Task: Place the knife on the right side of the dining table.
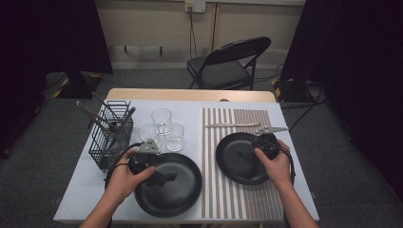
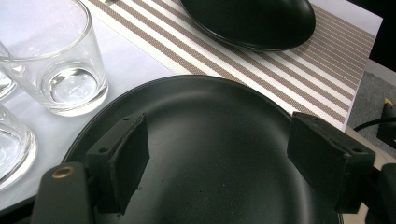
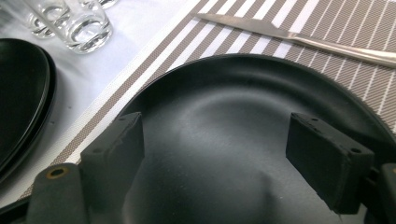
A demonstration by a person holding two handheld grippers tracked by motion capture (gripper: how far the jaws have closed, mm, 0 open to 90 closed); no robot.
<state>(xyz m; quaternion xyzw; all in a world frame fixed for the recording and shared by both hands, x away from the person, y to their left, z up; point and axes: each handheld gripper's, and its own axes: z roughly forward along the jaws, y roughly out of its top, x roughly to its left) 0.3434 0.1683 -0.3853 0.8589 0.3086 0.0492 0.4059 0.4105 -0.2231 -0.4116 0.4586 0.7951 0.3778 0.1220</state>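
Both hand-held grippers, left point(image 1: 164, 178) and right point(image 1: 244, 154), hang open over black plates point(image 1: 187, 192); bumping glasses point(image 1: 174, 137) could topple them.

Soft overhead light falls evenly on the pale desk point(image 1: 85, 190), while the room dims to near black at 9 and 3 o'clock in the high view. Shadows are faint. Small glints sit in the glasses point(image 2: 65, 70) and along the knife point(image 3: 299, 37). Both gripper views blur the near jaws at 6 o'clock; the black plates point(image 2: 224, 140) show matte sheen.
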